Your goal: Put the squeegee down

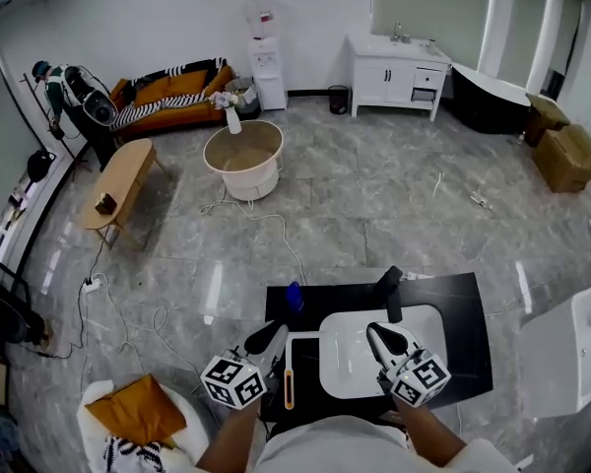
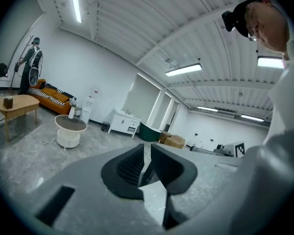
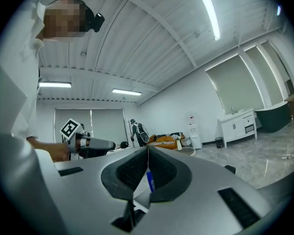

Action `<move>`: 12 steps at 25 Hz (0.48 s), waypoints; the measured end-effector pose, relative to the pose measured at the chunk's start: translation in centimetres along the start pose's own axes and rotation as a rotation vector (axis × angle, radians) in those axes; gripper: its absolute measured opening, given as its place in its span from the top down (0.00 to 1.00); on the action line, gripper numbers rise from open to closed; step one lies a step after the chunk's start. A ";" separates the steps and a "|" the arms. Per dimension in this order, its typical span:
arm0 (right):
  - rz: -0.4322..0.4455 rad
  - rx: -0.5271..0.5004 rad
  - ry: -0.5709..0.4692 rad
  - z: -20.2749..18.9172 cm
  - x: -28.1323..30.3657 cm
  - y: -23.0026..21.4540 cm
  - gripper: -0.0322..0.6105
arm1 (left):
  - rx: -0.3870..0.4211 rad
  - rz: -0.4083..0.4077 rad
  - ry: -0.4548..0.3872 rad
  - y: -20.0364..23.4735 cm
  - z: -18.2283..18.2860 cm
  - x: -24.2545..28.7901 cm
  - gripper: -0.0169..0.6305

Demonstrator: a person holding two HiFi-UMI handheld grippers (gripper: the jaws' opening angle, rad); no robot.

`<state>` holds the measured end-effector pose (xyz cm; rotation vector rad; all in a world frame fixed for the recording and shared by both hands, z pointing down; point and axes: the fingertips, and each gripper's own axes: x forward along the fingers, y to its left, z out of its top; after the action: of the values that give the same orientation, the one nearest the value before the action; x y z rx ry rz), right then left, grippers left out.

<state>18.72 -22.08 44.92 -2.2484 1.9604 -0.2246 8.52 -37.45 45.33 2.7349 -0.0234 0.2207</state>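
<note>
In the head view the squeegee (image 1: 290, 387), pale with an orange grip, lies flat on the black counter (image 1: 468, 338) just left of the white sink (image 1: 345, 363). My left gripper (image 1: 266, 337) hangs above the counter beside it, not touching it. In the left gripper view its pads (image 2: 130, 164) stand a narrow gap apart with nothing between them. My right gripper (image 1: 386, 335) hovers over the sink. Its jaws meet at the tips in the right gripper view (image 3: 147, 153), empty. Both point out across the room.
A black faucet (image 1: 389, 292) and a blue bottle (image 1: 294, 296) stand at the counter's back edge. A round tub (image 1: 242, 158), cables, a wooden table (image 1: 118, 180), a white cabinet (image 1: 394, 72) and cardboard boxes (image 1: 561, 151) are on the floor beyond. An orange cushion (image 1: 128, 407) lies at lower left.
</note>
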 end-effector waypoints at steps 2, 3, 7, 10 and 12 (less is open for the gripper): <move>-0.006 -0.015 -0.021 1.2 -0.4 0.1 0.93 | 0.015 -0.037 -0.040 -1.1 0.8 -0.4 0.90; -0.009 -0.021 -0.031 1.8 -0.7 0.2 0.93 | 0.020 -0.059 -0.064 -1.7 1.2 -0.7 0.92; -0.007 -0.042 -0.087 4.7 -1.9 0.8 0.93 | 0.040 -0.150 -0.137 -4.2 2.3 -1.9 0.95; 0.001 -0.055 -0.121 6.3 -2.7 1.3 0.93 | 0.059 -0.190 -0.152 -5.9 2.9 -2.6 0.95; 0.000 -0.063 -0.131 6.9 -3.1 1.5 0.93 | 0.089 -0.197 -0.168 -6.9 3.4 -3.2 0.95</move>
<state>18.30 -19.07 37.86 -2.2385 1.9263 -0.0156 6.22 -32.47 39.13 2.8130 0.2130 -0.0643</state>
